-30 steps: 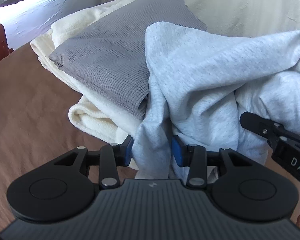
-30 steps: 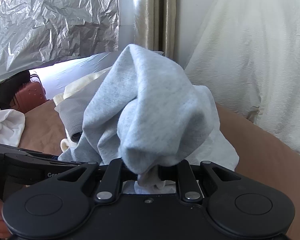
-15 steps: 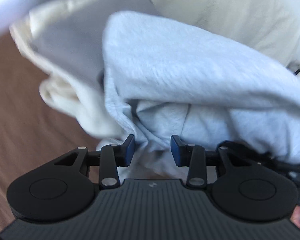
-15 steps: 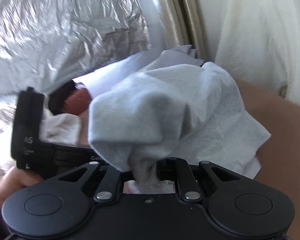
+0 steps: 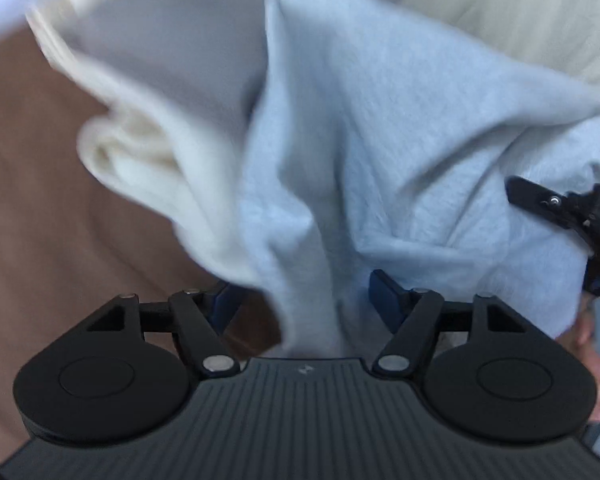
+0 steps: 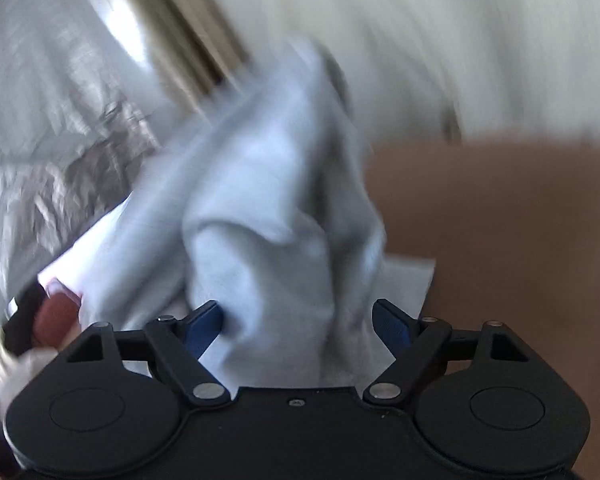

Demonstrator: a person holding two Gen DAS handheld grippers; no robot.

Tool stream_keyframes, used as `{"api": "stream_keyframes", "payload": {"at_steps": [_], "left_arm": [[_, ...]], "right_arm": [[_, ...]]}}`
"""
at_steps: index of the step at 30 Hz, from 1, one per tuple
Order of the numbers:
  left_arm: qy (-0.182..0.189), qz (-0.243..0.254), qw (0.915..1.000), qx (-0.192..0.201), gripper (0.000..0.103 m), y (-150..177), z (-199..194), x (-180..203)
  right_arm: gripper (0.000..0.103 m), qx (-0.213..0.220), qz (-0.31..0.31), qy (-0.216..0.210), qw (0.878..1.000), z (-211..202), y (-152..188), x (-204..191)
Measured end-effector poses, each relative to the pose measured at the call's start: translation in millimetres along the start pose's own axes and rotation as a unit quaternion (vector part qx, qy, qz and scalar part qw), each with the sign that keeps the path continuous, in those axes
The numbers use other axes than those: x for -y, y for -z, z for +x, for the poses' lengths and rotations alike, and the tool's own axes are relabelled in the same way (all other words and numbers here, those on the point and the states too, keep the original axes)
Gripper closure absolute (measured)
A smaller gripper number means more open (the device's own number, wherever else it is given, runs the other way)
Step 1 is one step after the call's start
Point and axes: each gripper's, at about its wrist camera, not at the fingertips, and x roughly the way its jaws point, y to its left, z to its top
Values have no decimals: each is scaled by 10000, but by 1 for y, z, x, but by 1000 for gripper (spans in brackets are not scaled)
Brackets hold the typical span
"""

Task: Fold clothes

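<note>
A light grey sweatshirt [image 5: 400, 140] lies bunched partly over a stack of folded laundry. In the left wrist view a fold of it hangs between the blue pads of my left gripper [image 5: 306, 300]. The jaws are opening and the pads stand clear of the cloth. In the right wrist view the sweatshirt [image 6: 268, 208] rises in a hump in front of my right gripper [image 6: 298, 324]. Its jaws are opening wide, with cloth lying loose between them. The black frame of the right gripper [image 5: 572, 216] shows at the right edge. Both views are blurred.
Under the sweatshirt lie a cream towel [image 5: 140, 160] and a folded grey cloth [image 5: 172, 40], all on a brown bedsheet [image 5: 40, 220]. A cream cover [image 6: 480, 40], a curtain [image 6: 172, 40] and silver foil sheeting [image 6: 40, 140] stand behind. A hand [image 5: 592, 344] shows at the right.
Both grippers were shut on the sweatshirt; their jaws have now spread and the cloth sits loose. Both hands sank toward the bed and the right one rolled.
</note>
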Motion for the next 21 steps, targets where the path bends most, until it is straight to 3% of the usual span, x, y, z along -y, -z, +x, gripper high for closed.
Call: {"api": "stream_keyframes", "payload": {"at_steps": [1, 2, 3, 4, 6, 9, 13, 15, 18, 21], "left_arm": [[83, 71, 9999, 74, 66, 0, 2, 6], [241, 225, 9994, 87, 84, 0, 2, 13], [606, 260, 9978, 62, 100, 2, 1, 17], [1001, 203, 9948, 37, 100, 5, 0, 20], [1433, 249, 9894, 39, 100, 14, -7, 31], [1627, 805, 9834, -10, 100, 32, -26, 58], [2139, 1426, 9664, -84, 99, 65, -59, 97], [2045, 2020, 9578, -30, 98, 87, -74, 126], [1842, 2848, 9404, 244, 99, 132, -90, 170], [1916, 3182, 9278, 347, 99, 170, -105, 200]], "right_arm": [[29, -151, 182, -143, 9996, 13, 8, 6], [52, -234, 251, -188, 9992, 20, 16, 8], [64, -286, 252, -187, 9991, 24, 22, 6], [68, -267, 191, -224, 9992, 21, 28, 3], [76, -139, -6, -343, 9993, 7, 37, -5], [77, 54, -76, -647, 9979, -32, 50, -9], [78, 401, -591, -684, 9951, -105, 67, -4], [78, 529, -972, -432, 9929, -140, 72, -7], [79, 721, -1886, 239, 9791, -186, 93, -18], [80, 807, -2274, 686, 9680, -229, 111, -16]]}}
